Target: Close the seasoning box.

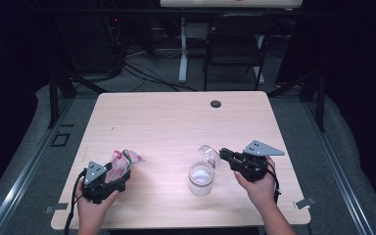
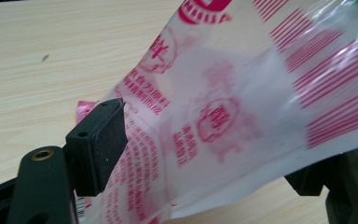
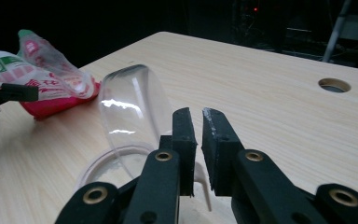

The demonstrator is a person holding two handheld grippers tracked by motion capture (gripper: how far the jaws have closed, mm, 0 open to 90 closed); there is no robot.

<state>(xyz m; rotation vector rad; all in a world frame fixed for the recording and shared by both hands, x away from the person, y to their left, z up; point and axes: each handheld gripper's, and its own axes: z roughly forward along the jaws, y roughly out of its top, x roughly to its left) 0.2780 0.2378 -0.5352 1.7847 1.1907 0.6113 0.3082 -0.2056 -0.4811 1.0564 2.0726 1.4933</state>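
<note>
A clear plastic bag [image 1: 126,160] printed in pink and red lies at the table's front left. My left gripper [image 1: 121,172] has its jaws spread wide around it. In the left gripper view the bag [image 2: 223,107] hangs between the jaws and brushes the left pad [image 2: 103,144]. A round jar [image 1: 200,179] with white contents stands at the front middle. Its clear lid [image 1: 208,152] is tipped up on edge. My right gripper [image 1: 222,153] is at the lid. In the right gripper view the lid [image 3: 128,114] leans just left of my gripper [image 3: 198,114], whose jaws keep a narrow, empty gap.
A dark cable hole [image 1: 216,104] sits near the table's far edge. A black chair [image 1: 235,44] and a white desk leg stand beyond the table. A hand holds each gripper near the front edge. Bare wood stretches across the middle and back.
</note>
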